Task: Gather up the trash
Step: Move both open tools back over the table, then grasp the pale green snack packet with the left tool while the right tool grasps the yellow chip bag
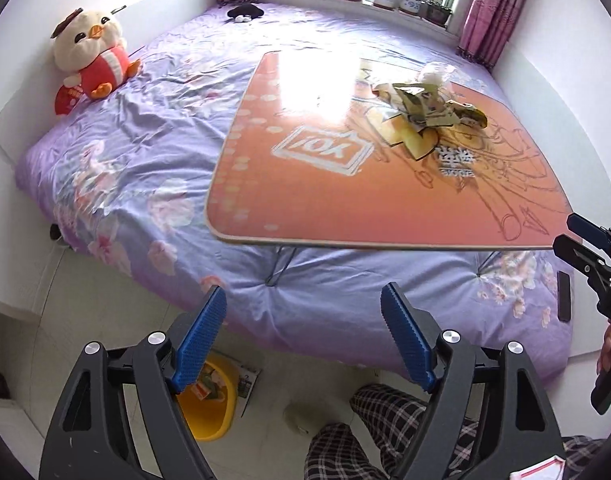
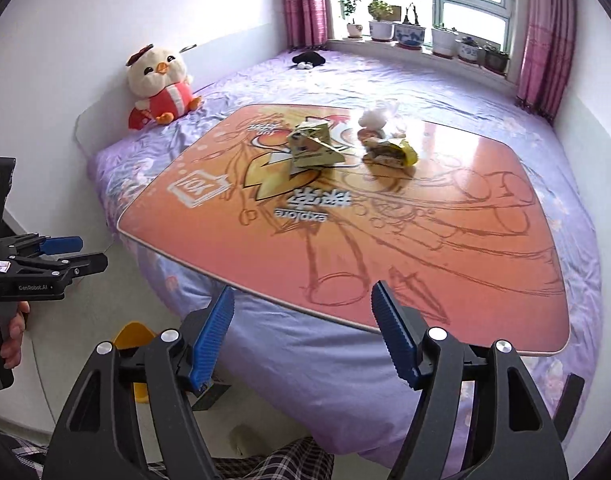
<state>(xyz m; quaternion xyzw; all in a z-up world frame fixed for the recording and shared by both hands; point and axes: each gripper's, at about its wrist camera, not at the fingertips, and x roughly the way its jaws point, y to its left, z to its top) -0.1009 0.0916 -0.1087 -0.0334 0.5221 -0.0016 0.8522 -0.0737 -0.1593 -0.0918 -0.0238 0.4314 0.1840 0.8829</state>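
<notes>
Trash point(image 2: 311, 146) sits in a loose heap on the far part of the orange folding table point(image 2: 445, 248), well ahead of both claws, as we stand at the foot of a purple-sheeted bed point(image 1: 117, 184). We hold the left gripper point(image 1: 305, 340) and the right gripper point(image 2: 303, 336) each spread wide, blue ribbed pads apart with nothing between them, short of the table's near edge. Ahead of the right gripper and slightly left of its centre line lies a crumpled yellow carton, and to the right of that a yellow wrapper point(image 2: 393, 152) with a wad of white tissue point(image 2: 375, 116) just behind it. From the left gripper the same heap point(image 1: 425, 104) lies forward and to the right. Below and to the left of the left gripper's left finger point(image 1: 201, 344), a yellow bin point(image 1: 209, 404) stands on the pale floor, with scraps inside it. A plush chick point(image 1: 93, 52) leans against the wall far ahead and left of both claws; potted plants point(image 2: 409, 30) line the windowsill at the far end. Our plaid trouser leg point(image 1: 345, 448) shows beneath the left gripper. In the right wrist view the left gripper appears at the far left edge, its fingers parted.
</notes>
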